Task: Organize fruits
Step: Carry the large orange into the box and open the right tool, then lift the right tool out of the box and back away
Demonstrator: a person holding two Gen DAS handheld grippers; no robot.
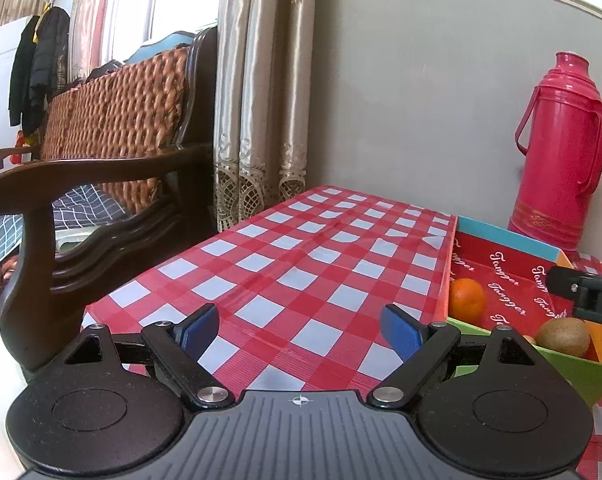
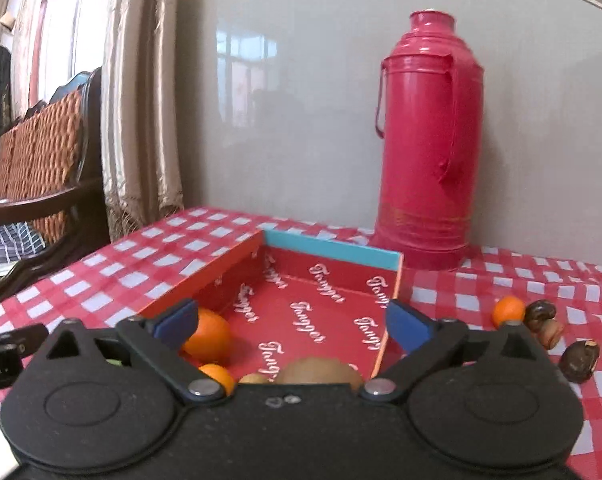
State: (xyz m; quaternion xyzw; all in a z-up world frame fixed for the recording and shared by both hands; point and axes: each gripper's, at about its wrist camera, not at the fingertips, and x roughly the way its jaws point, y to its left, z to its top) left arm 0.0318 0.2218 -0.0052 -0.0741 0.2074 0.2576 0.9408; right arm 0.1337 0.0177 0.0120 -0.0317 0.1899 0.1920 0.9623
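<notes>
A shallow red box [image 2: 329, 248] lettered "Tangger" lies on the checked tablecloth. In it are a large orange [image 2: 207, 340], a smaller orange [image 2: 219, 376] and a brown kiwi [image 2: 321, 372]. My right gripper [image 2: 291, 312] hangs open over the box's near end, with nothing between its blue pads. To the right of the box, a small orange [image 2: 509, 311] and several dark brown nuts [image 2: 579, 362] lie on the cloth. My left gripper [image 1: 301, 316] is open above bare cloth to the left of the box [image 1: 501, 236], where an orange [image 1: 466, 298] and the kiwi [image 1: 563, 336] show.
A tall red thermos [image 2: 429, 140] stands against the wall behind the box. A dark wooden chair with a woven back [image 1: 101, 168] sits off the table's left edge, beside beige curtains [image 1: 261, 100]. Checked cloth [image 1: 301, 248] stretches left of the box.
</notes>
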